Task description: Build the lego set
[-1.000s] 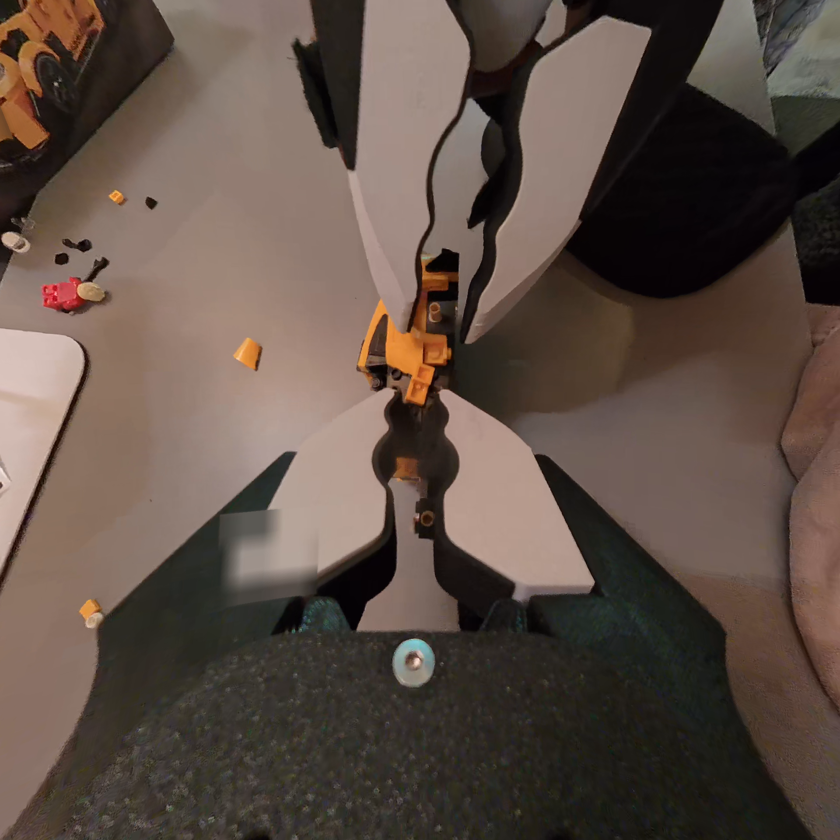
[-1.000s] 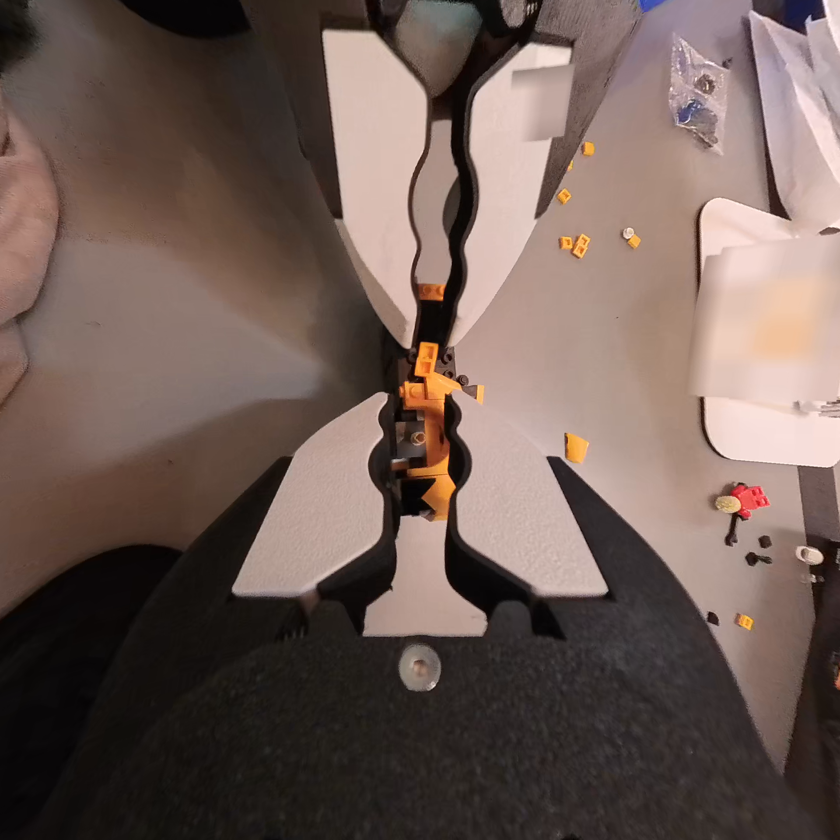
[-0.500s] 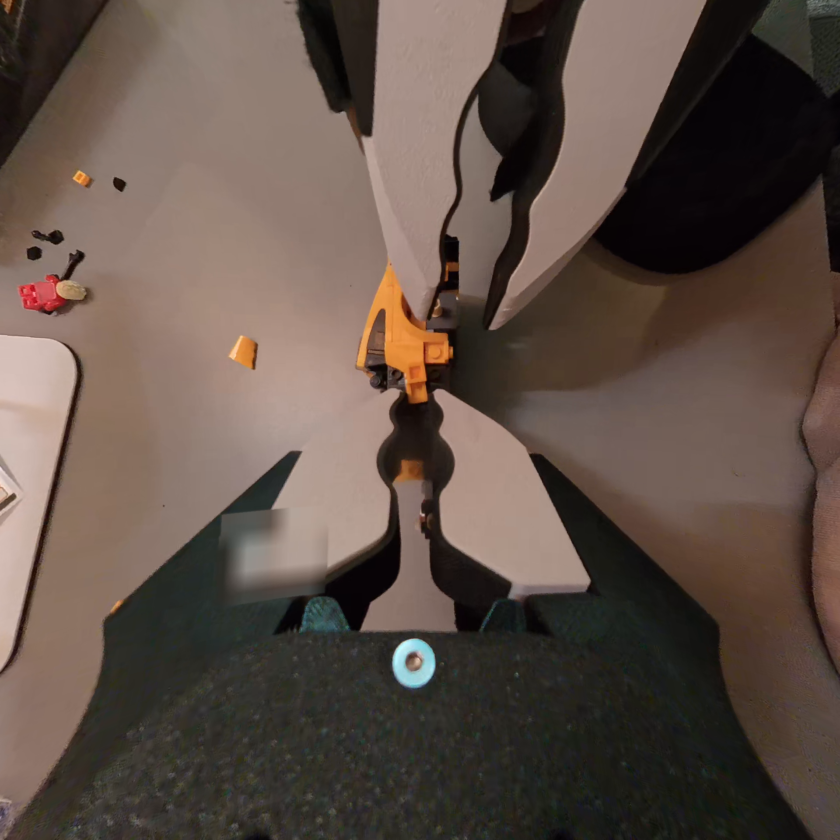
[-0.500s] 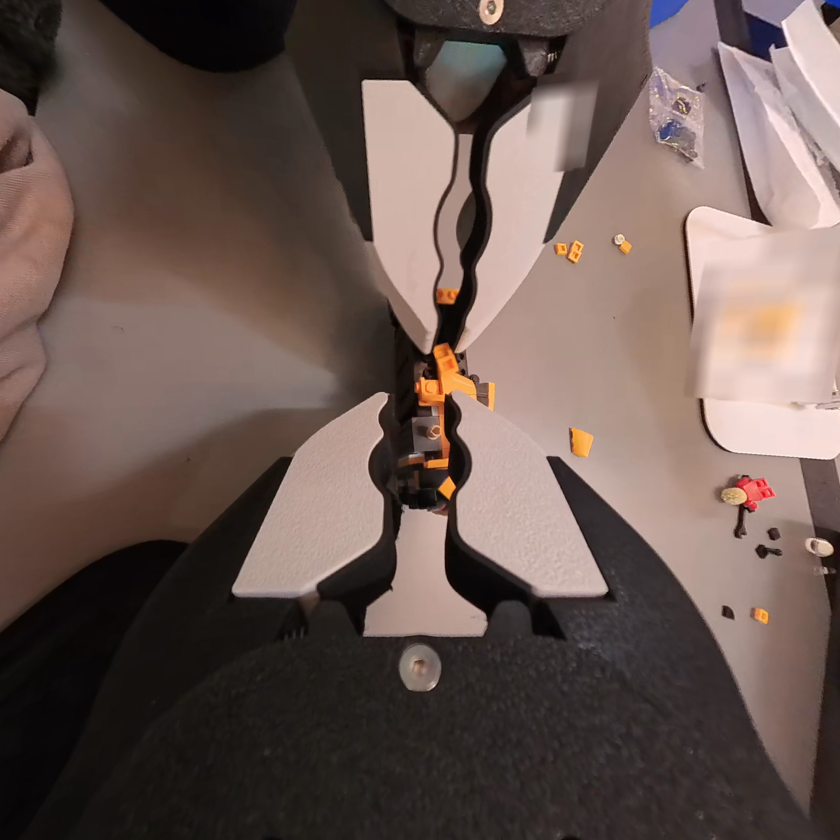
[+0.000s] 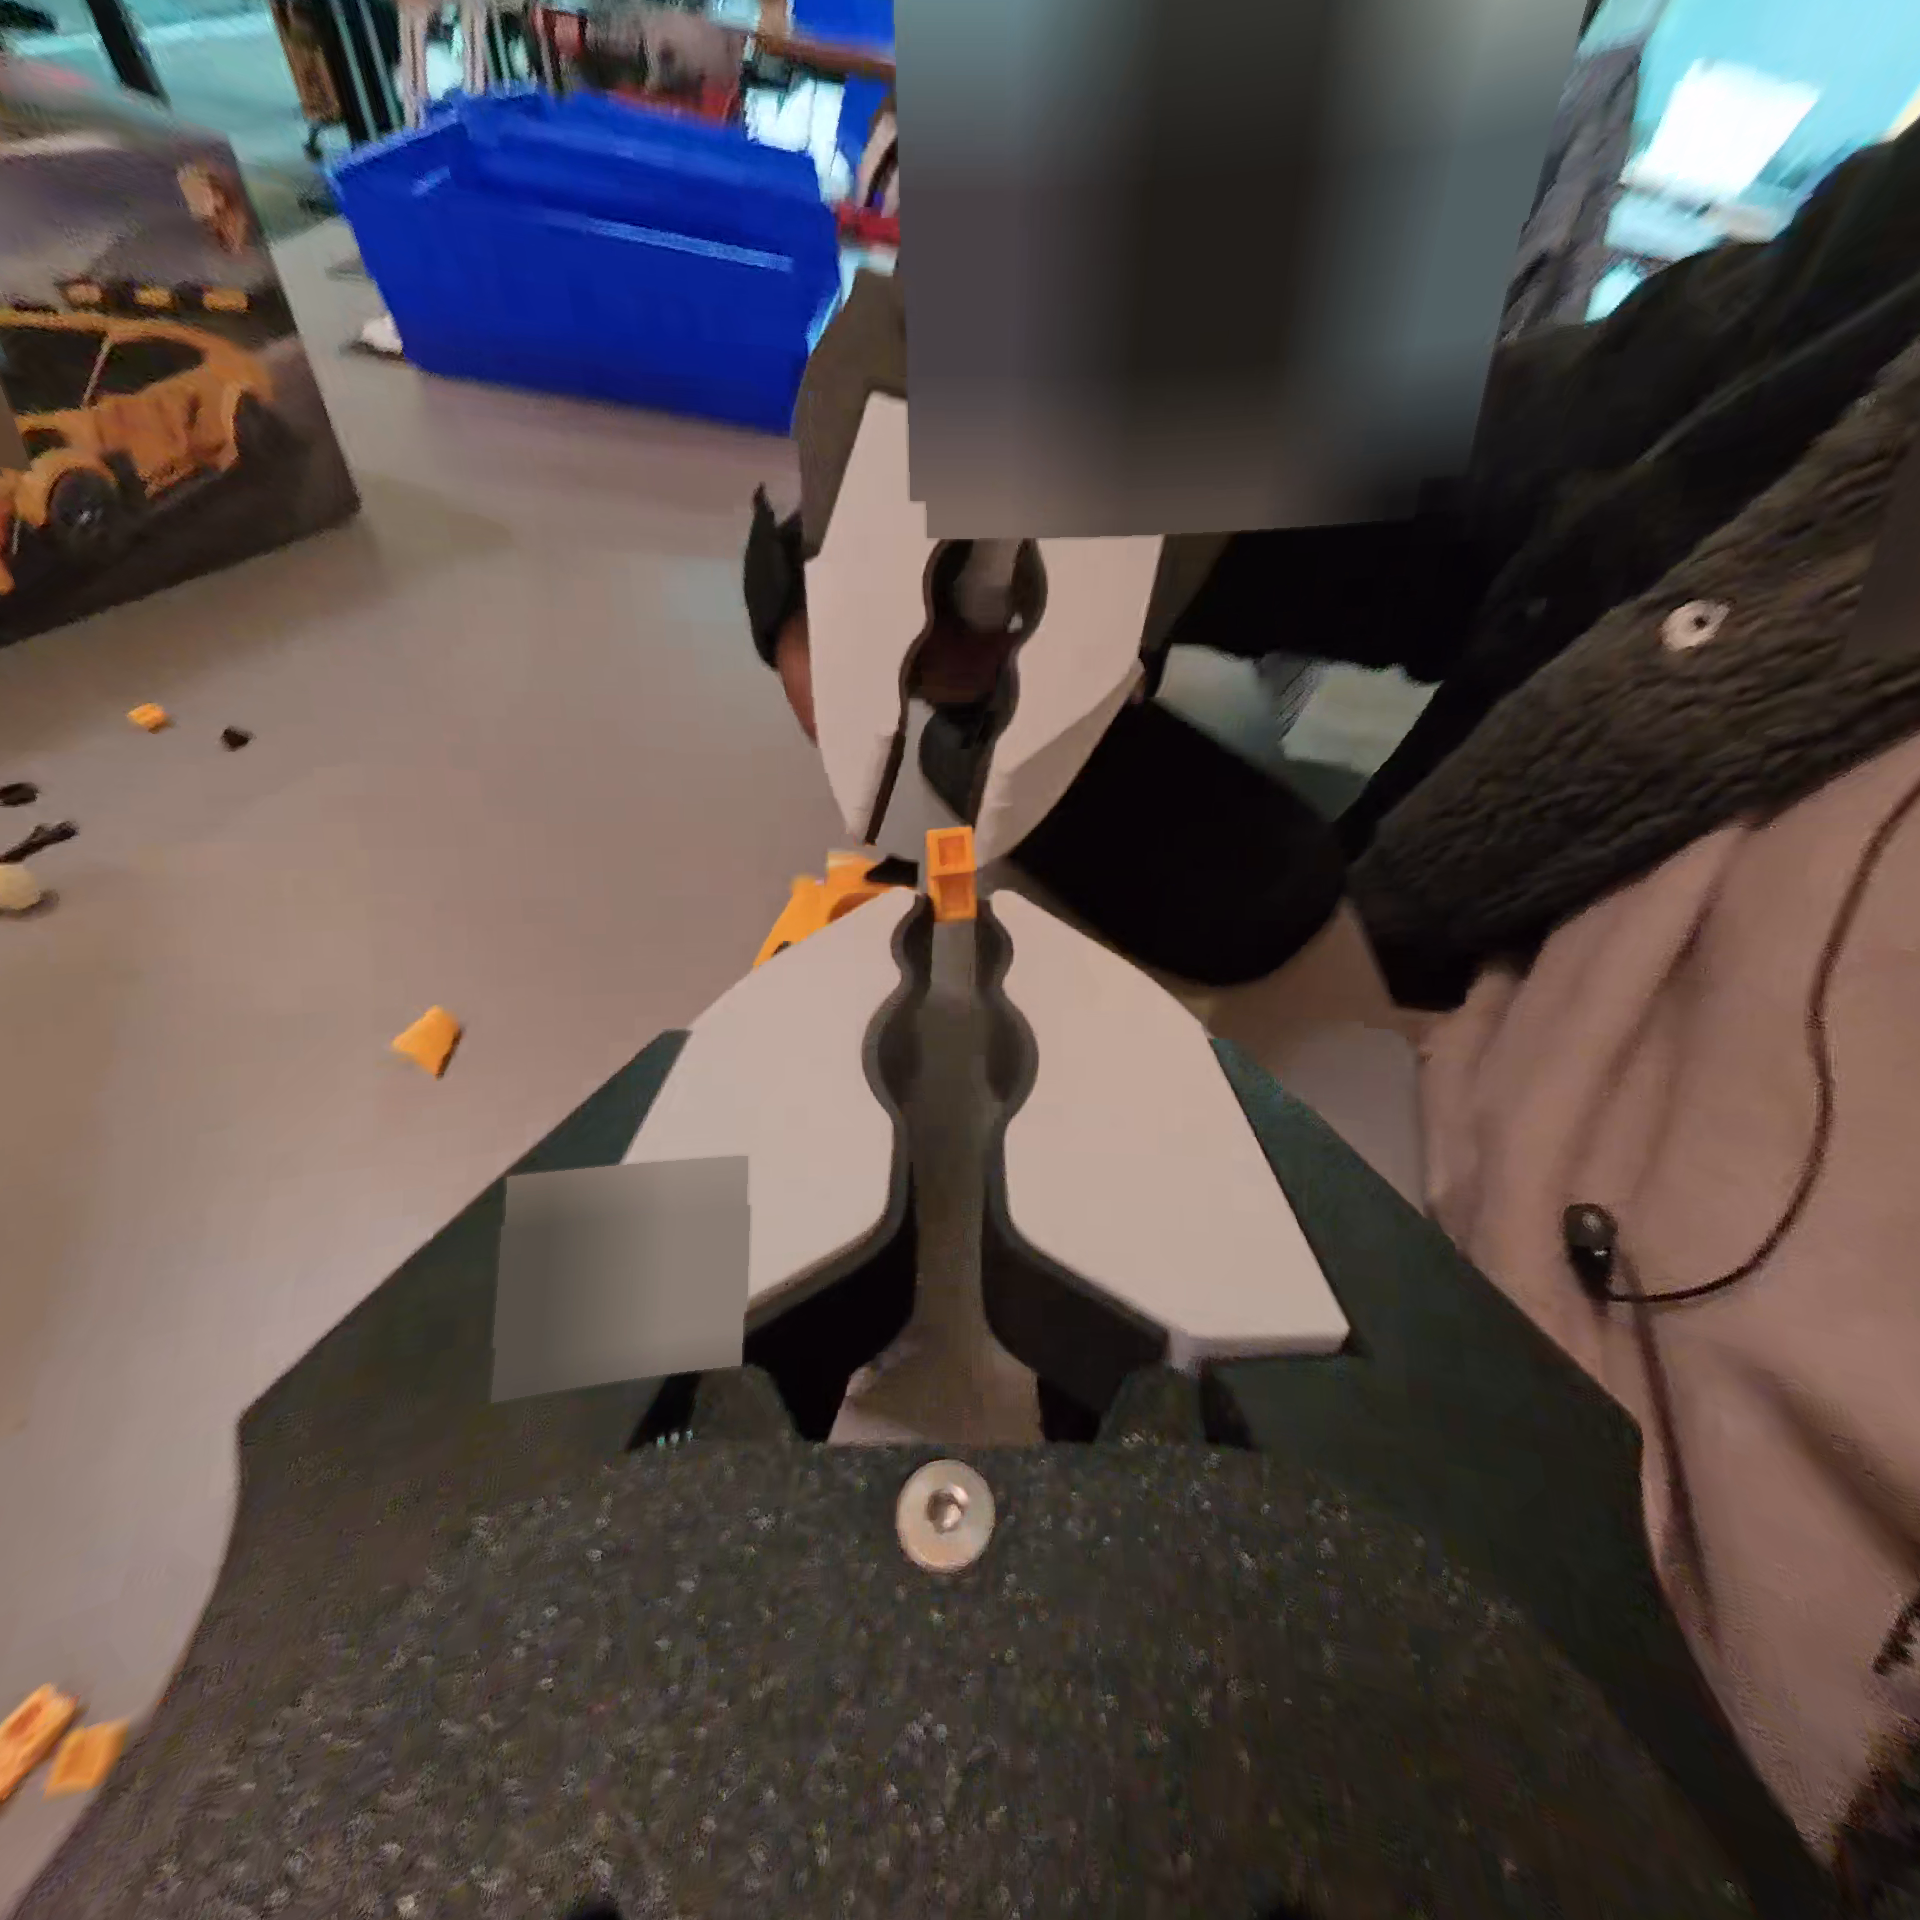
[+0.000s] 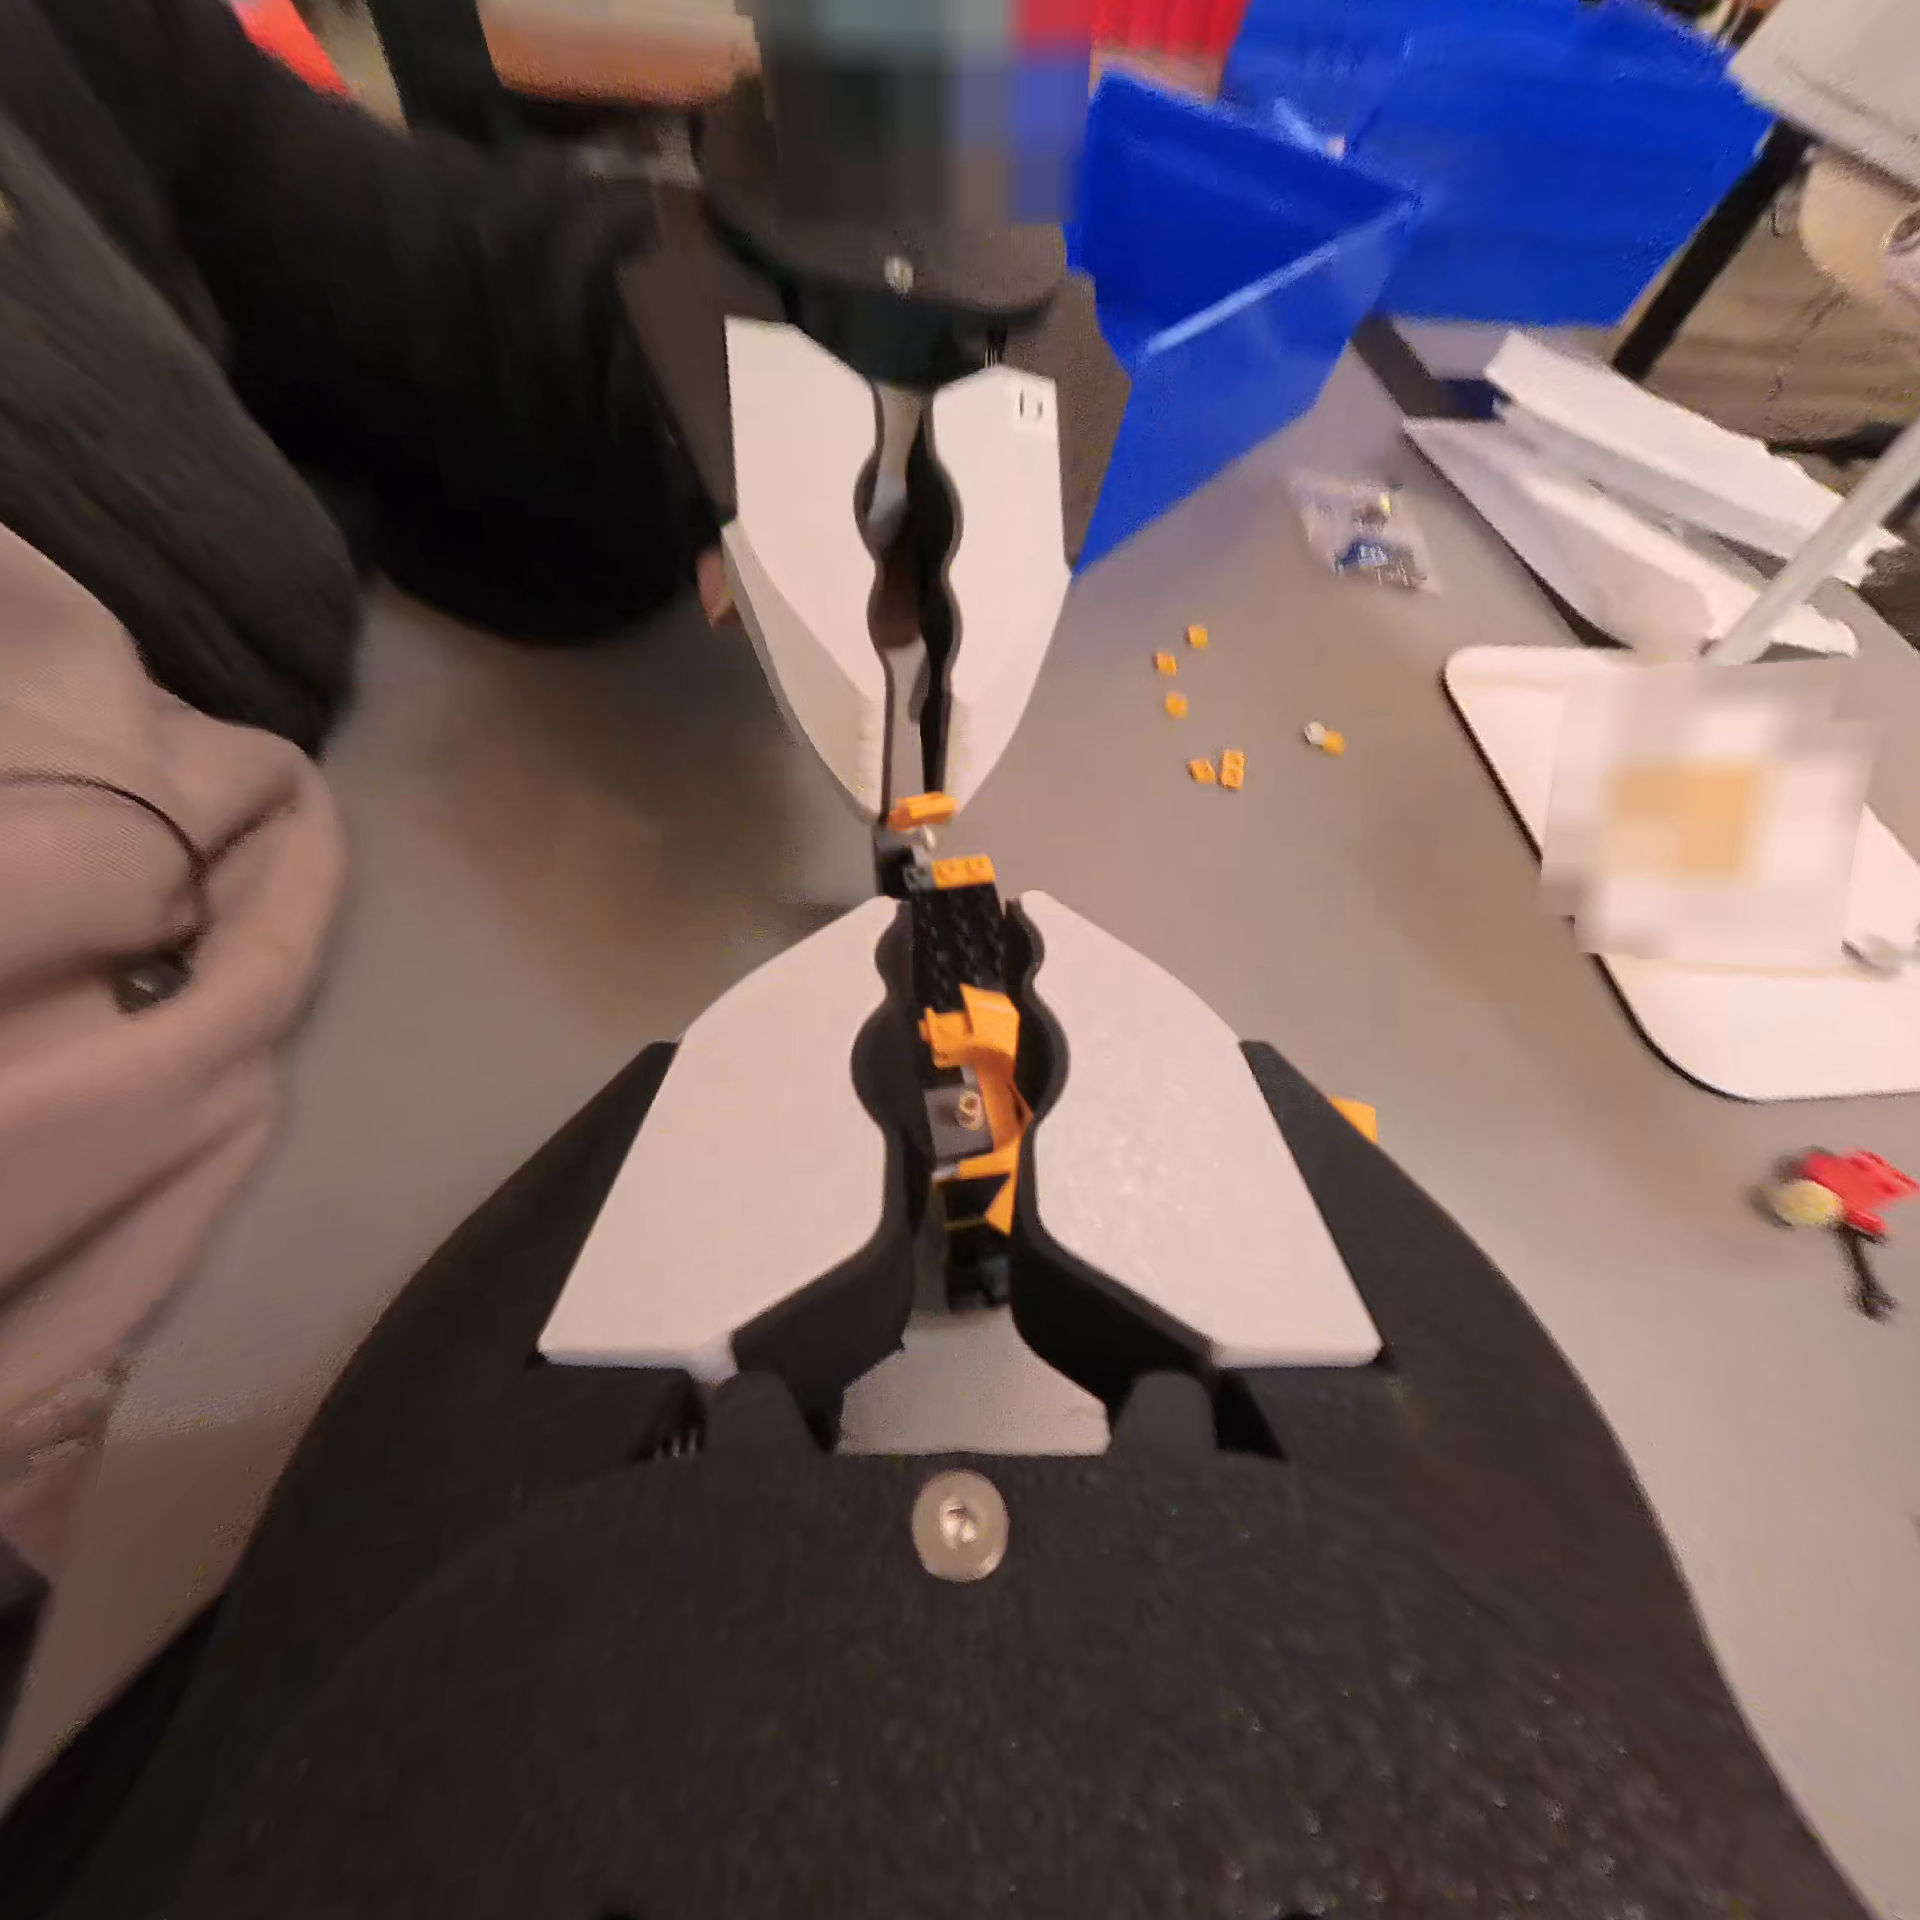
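My left gripper is shut on a small orange brick, pinched at the very fingertips. The right wrist view shows the same brick in the left gripper, right at the far end of a black and orange brick assembly. My right gripper is shut on that assembly, which runs lengthwise between its fingers. In the left wrist view the right gripper faces mine tip to tip, and only an orange corner of the assembly shows. Both are held above the grey table.
Loose orange pieces and an orange wedge lie on the table. A white board, a red piece, a bag of parts, blue bins and a box with a car picture stand around. A person's sleeve is close by. Less than 4 cm separates the two grippers' tips.
Both grippers have tilted up from looking down at the table, so the room behind shows. The left fingers have closed further on the small orange brick. The right gripper keeps the assembly.
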Demonstrator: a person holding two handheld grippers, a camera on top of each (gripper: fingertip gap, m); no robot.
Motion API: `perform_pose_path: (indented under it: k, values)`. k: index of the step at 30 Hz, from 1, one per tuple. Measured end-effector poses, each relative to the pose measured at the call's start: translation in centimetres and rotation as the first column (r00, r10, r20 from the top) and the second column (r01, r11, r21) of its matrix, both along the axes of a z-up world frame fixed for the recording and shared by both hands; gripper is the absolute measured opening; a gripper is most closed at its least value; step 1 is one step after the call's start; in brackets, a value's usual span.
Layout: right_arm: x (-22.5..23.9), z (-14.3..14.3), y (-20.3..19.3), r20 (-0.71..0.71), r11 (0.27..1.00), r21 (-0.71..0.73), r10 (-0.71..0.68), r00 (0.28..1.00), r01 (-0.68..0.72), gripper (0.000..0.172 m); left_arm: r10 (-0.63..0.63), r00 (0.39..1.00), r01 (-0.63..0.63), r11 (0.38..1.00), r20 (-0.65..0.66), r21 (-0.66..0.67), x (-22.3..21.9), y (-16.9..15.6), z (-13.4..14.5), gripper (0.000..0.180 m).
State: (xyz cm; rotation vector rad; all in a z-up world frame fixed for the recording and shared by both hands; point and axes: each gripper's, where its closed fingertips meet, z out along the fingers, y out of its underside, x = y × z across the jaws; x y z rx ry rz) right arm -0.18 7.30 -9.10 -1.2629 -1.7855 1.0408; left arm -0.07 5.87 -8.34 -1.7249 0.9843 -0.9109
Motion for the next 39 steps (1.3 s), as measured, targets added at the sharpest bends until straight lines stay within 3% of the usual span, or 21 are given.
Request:
perform_pose_path:
  k: [5,13,16,19,22,28,39]
  values:
    - [-0.2,2.4,-1.9,-0.132,0.981,-0.167,0.076,0.988,-0.098,0.016,-0.065,0.987,0.065,0.998,0.149,0.008,0.3,-1.0,1.5,0.008]
    - [-0.5,3.0,-3.1,-0.111,0.976,-0.156,0.134,0.985,-0.150,0.008,-0.103,0.979,0.102,0.995,0.174,0.013,0.9,-1.8,1.7,0.007]
    - [-0.2,2.6,-2.8,-0.027,0.989,-0.059,0.134,0.991,-0.135,0.008,-0.076,0.987,0.082,0.996,0.145,-0.032,0.5,-1.5,1.4,0.009]
    - [-0.1,2.3,-1.9,0.060,0.987,0.129,0.090,0.994,-0.097,0.008,-0.035,0.984,0.065,0.984,0.175,-0.168,-0.1,-1.3,1.5,0.009]
    - [-0.3,1.5,-1.4,0.130,0.936,0.341,0.046,0.990,-0.089,0.008,0.029,0.968,0.051,0.950,0.251,-0.307,-0.1,-1.0,1.9,0.010]
    - [-1.4,1.6,-1.7,0.077,0.883,0.466,0.015,0.997,-0.050,0.008,0.102,0.950,0.033,0.909,0.297,-0.416,-0.5,-0.8,1.8,0.011]
    - [-1.9,3.0,-2.0,-0.024,0.802,0.598,-0.007,1.000,0.019,0.008,0.099,0.928,0.066,0.904,0.360,-0.422,-0.5,-1.4,2.9,0.014]
